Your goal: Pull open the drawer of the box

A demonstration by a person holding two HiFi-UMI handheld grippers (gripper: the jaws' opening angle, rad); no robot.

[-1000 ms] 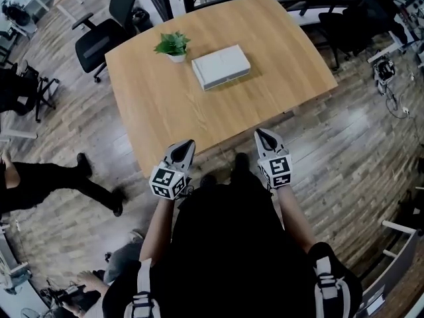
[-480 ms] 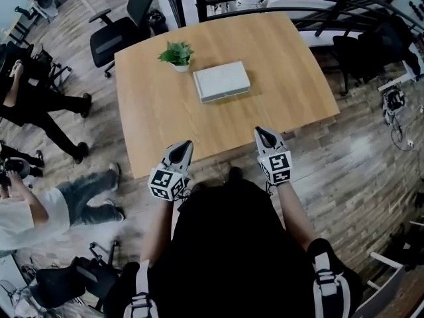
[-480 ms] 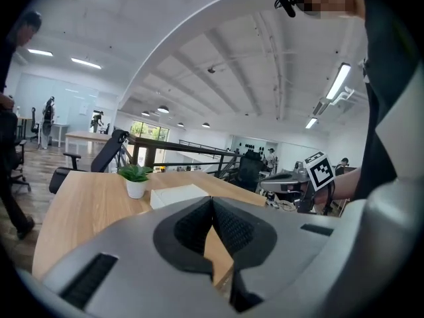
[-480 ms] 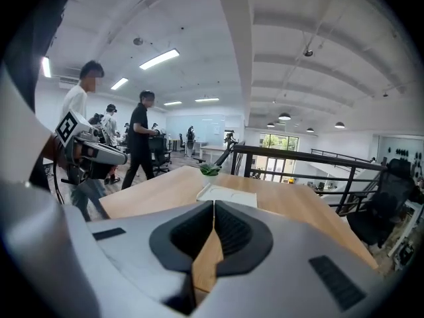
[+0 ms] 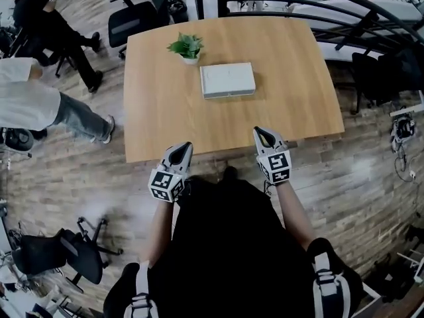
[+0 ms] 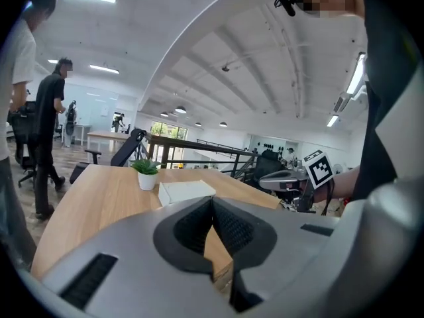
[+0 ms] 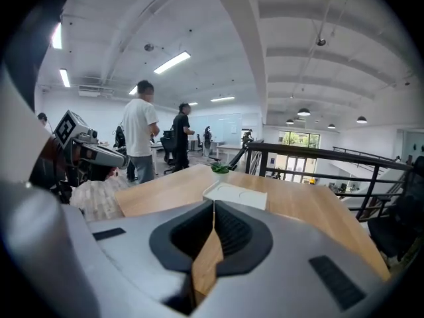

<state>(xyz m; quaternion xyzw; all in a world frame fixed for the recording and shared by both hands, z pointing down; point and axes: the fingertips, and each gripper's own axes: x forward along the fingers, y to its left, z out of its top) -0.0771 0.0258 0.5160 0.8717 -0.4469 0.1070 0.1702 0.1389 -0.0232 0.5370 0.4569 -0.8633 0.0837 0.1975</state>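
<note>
Box: the white box point(image 5: 228, 80) lies well ahead of your left gripper point(image 5: 185, 145) and right gripper point(image 5: 260, 132), beside a potted plant point(image 5: 187, 46).
Grippers: both have their jaws together, holding nothing.
Surface: a wooden desk point(image 5: 159, 111) on a plank floor point(image 5: 371, 164).

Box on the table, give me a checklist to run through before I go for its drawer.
1. The box lies flat on the table, nothing on top: ok.
2. Which side holds the drawer: cannot tell.
3. The left gripper and right gripper are empty: ok.
4. Jaws apart for gripping: not ok, both pairs together.
5. Grippers at the box: not ok, both hang at the table's near edge.
6. The plant apart from the box: ok.
</note>
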